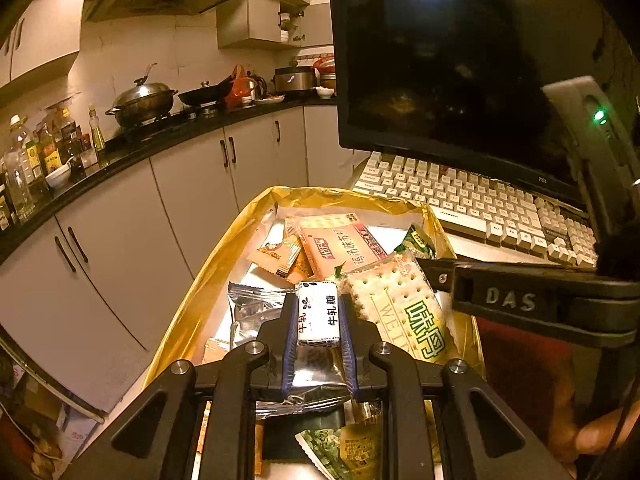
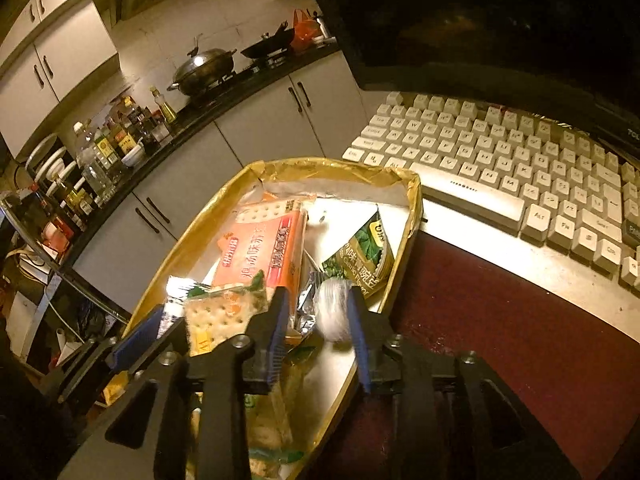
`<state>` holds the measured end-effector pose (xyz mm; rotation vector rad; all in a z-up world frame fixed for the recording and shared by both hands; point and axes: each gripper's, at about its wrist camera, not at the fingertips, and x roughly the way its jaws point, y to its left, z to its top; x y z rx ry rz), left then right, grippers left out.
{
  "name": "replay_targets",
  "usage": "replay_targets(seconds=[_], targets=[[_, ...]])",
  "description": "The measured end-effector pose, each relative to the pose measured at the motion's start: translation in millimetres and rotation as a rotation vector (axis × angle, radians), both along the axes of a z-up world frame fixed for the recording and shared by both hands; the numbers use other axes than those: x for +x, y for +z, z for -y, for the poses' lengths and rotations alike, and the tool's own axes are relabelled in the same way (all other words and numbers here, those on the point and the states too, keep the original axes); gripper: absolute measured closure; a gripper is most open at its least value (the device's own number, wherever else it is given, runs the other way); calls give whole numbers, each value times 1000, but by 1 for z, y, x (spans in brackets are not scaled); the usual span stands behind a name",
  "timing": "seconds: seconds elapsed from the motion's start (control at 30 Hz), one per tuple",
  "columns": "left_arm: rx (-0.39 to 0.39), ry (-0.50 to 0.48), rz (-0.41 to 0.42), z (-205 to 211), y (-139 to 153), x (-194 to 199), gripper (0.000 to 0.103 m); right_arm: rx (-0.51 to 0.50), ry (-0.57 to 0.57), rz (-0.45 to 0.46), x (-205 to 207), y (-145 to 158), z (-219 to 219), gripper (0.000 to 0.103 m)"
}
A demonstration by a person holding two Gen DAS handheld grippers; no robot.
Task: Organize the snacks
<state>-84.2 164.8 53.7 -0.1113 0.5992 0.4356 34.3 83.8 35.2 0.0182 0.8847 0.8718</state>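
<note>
A gold-rimmed box (image 1: 192, 304) holds several snack packets. My left gripper (image 1: 318, 312) is shut on a small white nougat candy (image 1: 319, 314) with black print, held above the box. Beside it lie a cracker pack (image 1: 400, 308) with green characters and an orange cracker pack (image 1: 344, 246). My right gripper (image 2: 316, 312) is open over the box's right side (image 2: 412, 216); a blurred white wrapped candy (image 2: 332, 312) lies against its right finger (image 2: 360, 332), not squeezed. The orange cracker pack (image 2: 264, 248), a green pea pack (image 2: 364, 256) and the cracker pack (image 2: 220, 320) lie ahead.
A white keyboard (image 2: 500, 164) and dark monitor (image 1: 460, 60) stand right of the box on a dark red surface (image 2: 500, 320). A black clamp marked DAS (image 1: 540, 300) is at right. A kitchen counter (image 1: 120, 156) with bottles, wok and pans runs behind.
</note>
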Motion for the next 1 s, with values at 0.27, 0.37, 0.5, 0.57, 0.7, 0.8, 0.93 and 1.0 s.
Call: replay_targets(seconds=[0.27,0.37,0.5,0.57,0.7,0.8,0.93,1.0], targets=[[20,-1,8,6,4,-2,83,36,-16,11,-10,14,19,54],[29,-6,6,10,4,-3,81,35,-14,20,-15,18,24,49],[45,-5,14,15,7,-5,66,39,-22,26,-22,22,34,40],[54,0,22,17,9,-7,51,35,-34,38,-26,24,41,38],[69,17,39,19,13,-13,31,18,-65,55,-34,25,59,30],[84,21,54,19,17,-17,15,-9,-90,86,-41,25,72,27],[125,19,84,27,23,-23,4,-74,-114,183,-60,25,91,20],[152,6,77,33,24,-24,0,-91,-115,252,-73,26,98,18]])
